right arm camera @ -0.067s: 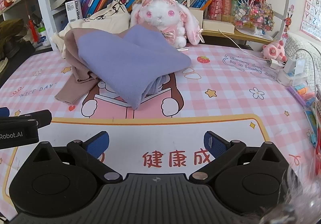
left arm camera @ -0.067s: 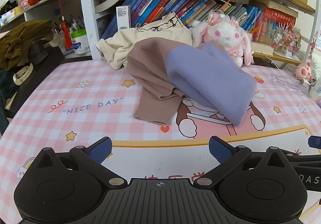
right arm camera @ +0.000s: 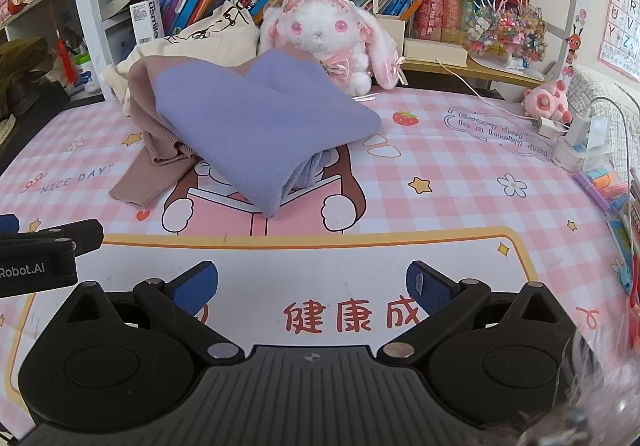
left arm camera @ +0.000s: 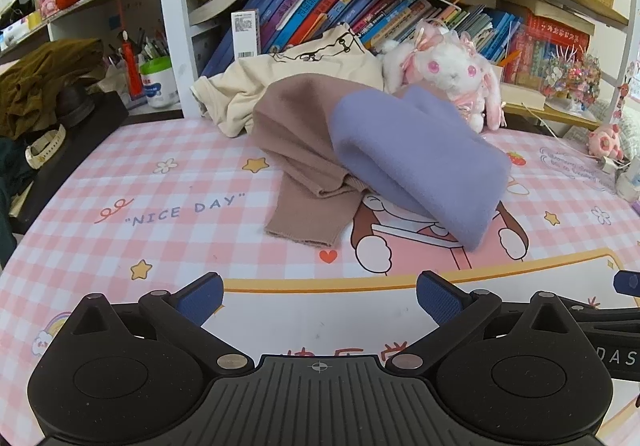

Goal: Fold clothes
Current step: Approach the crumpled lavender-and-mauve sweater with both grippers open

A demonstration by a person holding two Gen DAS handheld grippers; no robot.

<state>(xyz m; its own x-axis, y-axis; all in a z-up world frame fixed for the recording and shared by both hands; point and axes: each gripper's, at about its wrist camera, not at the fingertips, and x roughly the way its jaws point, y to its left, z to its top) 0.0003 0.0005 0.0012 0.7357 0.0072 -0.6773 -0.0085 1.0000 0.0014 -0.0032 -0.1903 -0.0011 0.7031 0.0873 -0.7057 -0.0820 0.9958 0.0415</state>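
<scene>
A lavender garment (left arm camera: 412, 154) lies folded on top of a mauve-brown garment (left arm camera: 308, 166), whose sleeve hangs toward me on the pink checked mat (left arm camera: 180, 206). A cream garment (left arm camera: 296, 78) is heaped behind them against the books. In the right wrist view the lavender garment (right arm camera: 256, 126), the mauve one (right arm camera: 148, 174) and the cream one (right arm camera: 208, 38) show at centre left. My left gripper (left arm camera: 318, 296) is open and empty, hovering over the mat's near part, short of the clothes. My right gripper (right arm camera: 312, 282) is open and empty too, beside it on the right.
A white plush rabbit (right arm camera: 328, 34) sits behind the clothes, in front of a bookshelf (left arm camera: 360, 6). A small pink toy (right arm camera: 548, 102), a charger with cable (right arm camera: 580, 134) and pens (right arm camera: 600, 186) lie at the right edge. Dark clothing and a pen cup (left arm camera: 156, 82) stand left.
</scene>
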